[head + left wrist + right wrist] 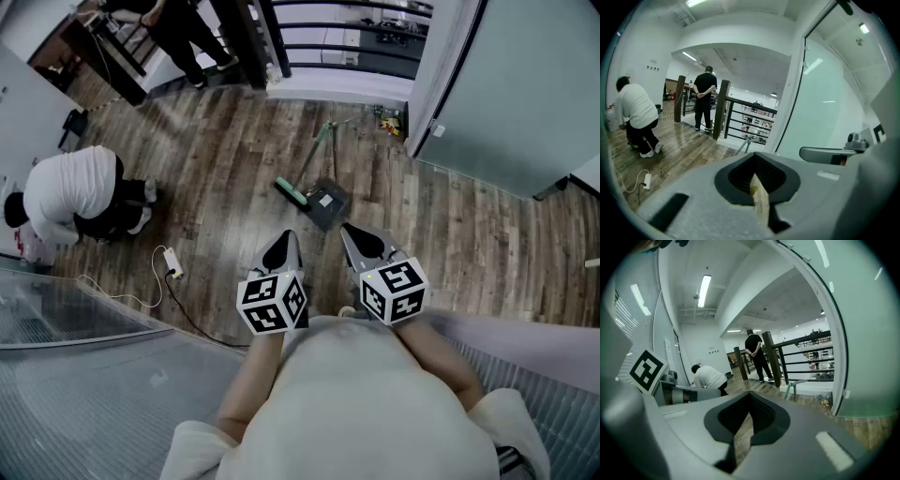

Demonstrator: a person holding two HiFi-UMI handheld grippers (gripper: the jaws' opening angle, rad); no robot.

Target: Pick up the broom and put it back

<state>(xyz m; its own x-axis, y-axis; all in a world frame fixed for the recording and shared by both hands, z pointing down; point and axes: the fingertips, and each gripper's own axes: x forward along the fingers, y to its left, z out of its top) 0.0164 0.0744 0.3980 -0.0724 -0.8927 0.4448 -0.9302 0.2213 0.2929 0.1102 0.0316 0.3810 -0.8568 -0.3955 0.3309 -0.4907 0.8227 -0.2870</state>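
Plank floor [225, 159], broom [292, 192] by dustpan [325, 205], cable [178, 295] nearby; left tongs [286, 236], right tongs [348, 230] closed, empty.

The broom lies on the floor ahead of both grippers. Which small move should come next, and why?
Probably move the right gripper forward and down toward the broom, opening its fingers on the way. The broom lies flat on the floor beside a dustpan, clearly beyond both grippers; the left gripper and the right one are shut and hold nothing.
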